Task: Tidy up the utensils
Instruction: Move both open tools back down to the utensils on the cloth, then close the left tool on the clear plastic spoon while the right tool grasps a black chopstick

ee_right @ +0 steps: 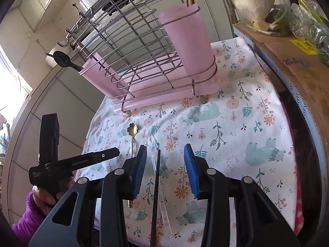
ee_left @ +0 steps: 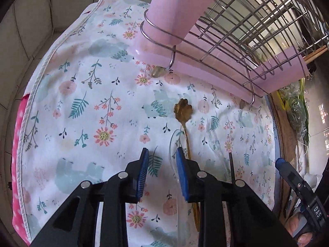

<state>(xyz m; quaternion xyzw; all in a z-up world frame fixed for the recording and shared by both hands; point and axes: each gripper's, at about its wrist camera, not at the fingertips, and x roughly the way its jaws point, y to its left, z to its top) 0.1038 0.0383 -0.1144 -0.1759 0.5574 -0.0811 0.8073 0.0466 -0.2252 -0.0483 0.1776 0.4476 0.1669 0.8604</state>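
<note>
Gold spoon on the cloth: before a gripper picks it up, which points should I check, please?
1. Left gripper open: ok.
2. Right gripper open: ok.
3. Gold spoon lies flat on the cloth: ok.
4. Spoon between left fingers: not ok, it runs under the right-hand finger.
5. Clear utensil and black stick close beside spoon: not ok.
6. Pink cup on rack has room: cannot tell.

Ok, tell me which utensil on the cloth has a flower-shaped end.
The gold spoon: its bowl is flower-shaped. The black chopstick and clear utensil beside it are plain.
</note>
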